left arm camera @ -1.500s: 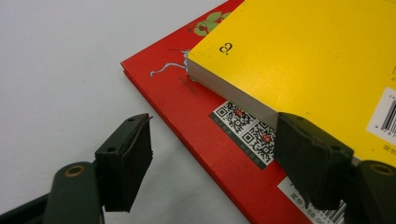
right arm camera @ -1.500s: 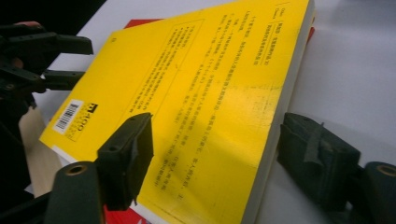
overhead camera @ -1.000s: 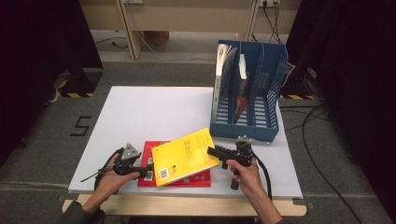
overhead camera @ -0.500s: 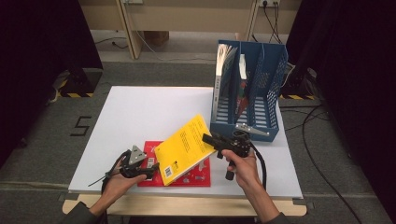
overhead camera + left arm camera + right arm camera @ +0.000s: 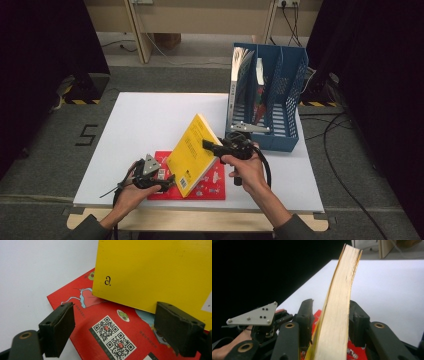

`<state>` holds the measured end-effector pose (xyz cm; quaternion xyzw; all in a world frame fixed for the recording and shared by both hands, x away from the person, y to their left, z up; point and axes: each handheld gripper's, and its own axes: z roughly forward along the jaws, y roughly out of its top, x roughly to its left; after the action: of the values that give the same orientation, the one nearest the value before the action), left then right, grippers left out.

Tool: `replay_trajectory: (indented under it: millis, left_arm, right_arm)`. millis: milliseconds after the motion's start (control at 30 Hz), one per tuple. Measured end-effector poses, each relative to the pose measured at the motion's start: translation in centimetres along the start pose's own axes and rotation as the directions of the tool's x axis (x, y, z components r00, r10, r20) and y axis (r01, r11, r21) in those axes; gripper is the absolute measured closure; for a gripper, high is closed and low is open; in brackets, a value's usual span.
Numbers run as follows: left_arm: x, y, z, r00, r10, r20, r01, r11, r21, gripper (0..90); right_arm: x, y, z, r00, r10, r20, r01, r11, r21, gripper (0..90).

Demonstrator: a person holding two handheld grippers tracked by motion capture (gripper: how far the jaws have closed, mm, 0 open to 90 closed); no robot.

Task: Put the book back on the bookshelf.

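Pinched at its fore-edge by the right gripper (image 5: 212, 145), the yellow book (image 5: 192, 155) has been tipped steeper off the red book (image 5: 210, 186), seemingly toward the blue file rack (image 5: 290, 142), while the left gripper (image 5: 167, 182) waits spread.

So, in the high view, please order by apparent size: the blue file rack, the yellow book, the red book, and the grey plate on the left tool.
1. Blue file rack
2. Yellow book; it stands tilted and hides part of the red book, so their order is unsure.
3. Grey plate

Left hand-held gripper (image 5: 167, 181) low, jaws apart; right hand-held gripper (image 5: 209, 145) raised, seemingly clamped.
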<state>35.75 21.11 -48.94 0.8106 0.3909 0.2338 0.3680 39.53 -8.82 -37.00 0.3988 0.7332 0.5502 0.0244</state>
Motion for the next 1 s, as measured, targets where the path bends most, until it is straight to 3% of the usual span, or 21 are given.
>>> replay_trajectory:
  millis: [133,233,333,367,500,600,667,767,1000]
  left_arm:
    - [-0.1,0.1,0.2,1.0,0.001,0.006,-0.001,1.0,-0.002,15.7]
    - [-0.2,0.2,0.3,0.9997,0.0,0.024,0.0,1.0,-0.008,14.8]
    - [-0.4,0.2,0.4,0.9995,0.012,0.029,-0.012,0.9998,-0.014,14.3]
    - [-0.4,0.2,0.4,0.9994,0.009,0.033,-0.008,0.9998,-0.016,14.4]
    - [0.1,0.1,0.4,0.999,-0.027,0.037,0.028,0.9993,-0.026,14.9]
    - [0.3,0.1,0.5,0.9983,-0.044,0.038,0.045,0.9987,-0.024,15.0]
    - [0.3,0.0,0.5,0.9977,-0.048,0.048,0.049,0.9986,-0.021,15.0]
    - [0.8,0.1,0.2,0.9945,-0.083,0.063,0.086,0.9954,-0.041,15.0]
    - [2.7,-0.2,-0.5,0.984,-0.165,0.067,0.169,0.9834,-0.065,15.0]
  right_arm:
    - [0.2,1.5,0.1,0.9992,-0.038,-0.009,0.039,0.996,0.081,67.5]
    - [0.5,2.3,0.4,0.9985,-0.038,-0.039,0.041,0.995,0.09,71.5]
    - [0.7,2.7,0.8,0.9962,-0.001,-0.087,0.007,0.998,0.068,75.2]
    - [0.8,2.8,0.9,0.9952,-0.009,-0.097,0.015,0.998,0.062,75.2]
    - [-0.1,2.5,1.2,0.9891,0.074,-0.127,-0.072,0.997,0.025,74.4]
    - [-1.2,2.1,1.2,0.9795,0.145,-0.14,-0.147,0.989,-0.005,74.4]
    - [-1.9,1.9,1.1,0.9756,0.17,-0.139,-0.175,0.984,-0.022,74.5]
    - [-2.8,2.0,0.7,0.9716,0.199,-0.128,-0.207,0.977,-0.049,74.4]
    - [-3.8,3.1,-2.0,0.9774,0.199,-0.071,-0.206,0.974,-0.099,72.4]
